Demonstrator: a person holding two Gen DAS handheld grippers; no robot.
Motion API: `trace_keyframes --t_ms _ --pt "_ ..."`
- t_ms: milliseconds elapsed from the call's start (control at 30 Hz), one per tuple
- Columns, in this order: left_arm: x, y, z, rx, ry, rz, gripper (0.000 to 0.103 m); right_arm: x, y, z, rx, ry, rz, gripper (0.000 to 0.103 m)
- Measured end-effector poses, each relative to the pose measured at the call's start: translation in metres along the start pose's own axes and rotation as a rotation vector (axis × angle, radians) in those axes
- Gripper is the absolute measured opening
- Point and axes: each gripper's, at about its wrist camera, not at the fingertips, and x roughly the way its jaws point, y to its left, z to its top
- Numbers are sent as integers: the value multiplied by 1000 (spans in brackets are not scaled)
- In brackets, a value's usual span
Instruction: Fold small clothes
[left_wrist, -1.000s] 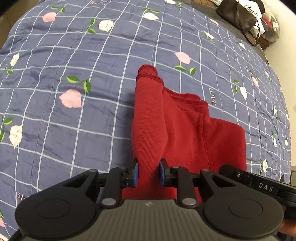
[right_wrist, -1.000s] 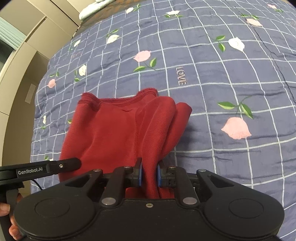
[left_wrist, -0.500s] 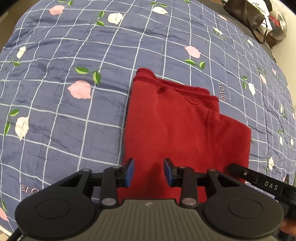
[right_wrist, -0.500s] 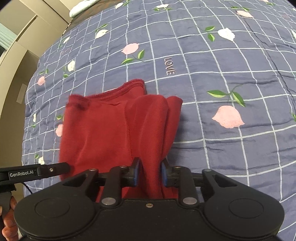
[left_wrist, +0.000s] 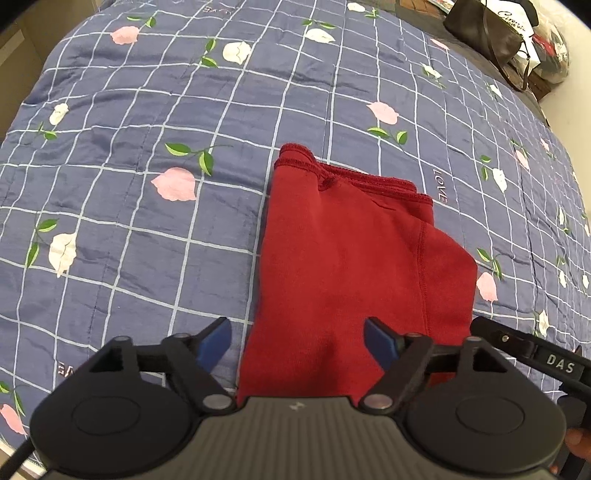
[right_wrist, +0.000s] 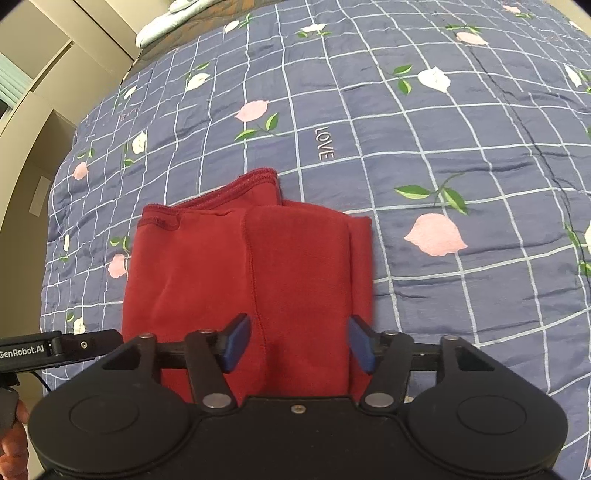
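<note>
A small red garment (left_wrist: 354, 266) lies folded flat on the blue flowered quilt (left_wrist: 147, 221), its hemmed edges at the far end. Above its near left edge my left gripper (left_wrist: 297, 345) has its jaws opening wide, the blue pads clear of the cloth. In the right wrist view the same red garment (right_wrist: 258, 266) shows a folded sleeve on its right side. My right gripper (right_wrist: 299, 343) hangs over the garment's near right part, jaws opening, pads off the fabric. Each gripper's body shows at the edge of the other's view.
The quilt (right_wrist: 443, 166) spreads out on all sides of the garment. A dark bag (left_wrist: 487, 33) and clutter sit at the far right corner. Pale cabinets (right_wrist: 33, 92) stand along the left, and a light pillow (right_wrist: 166, 18) lies at the far edge.
Both grippers have let go of the red cloth and their jaws have spread apart. The pinched ridges of fabric dropped, and the garment now lies flat on the quilt.
</note>
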Motion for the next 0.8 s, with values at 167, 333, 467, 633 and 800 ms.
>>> trace_keyframes --t_ms 167,333,467,633,800 --pt "-6 -3 -4 1 -25 22 98 -10 -2 0 22 -45 1 100" --pt "-14 -5 -8 4 -86 49 102 -22 -6 0 59 -101 -15 102" --pt "-21 -6 -10 16 -117 55 102 -34 -4 -3 42 -148 -54 102" --pt "-32 -10 -20 65 -184 67 102 -52 -2 -17 53 -212 -93 102" --pt "-46 -14 -34 115 -260 67 102 -73 -1 -37 32 -270 -131 102"
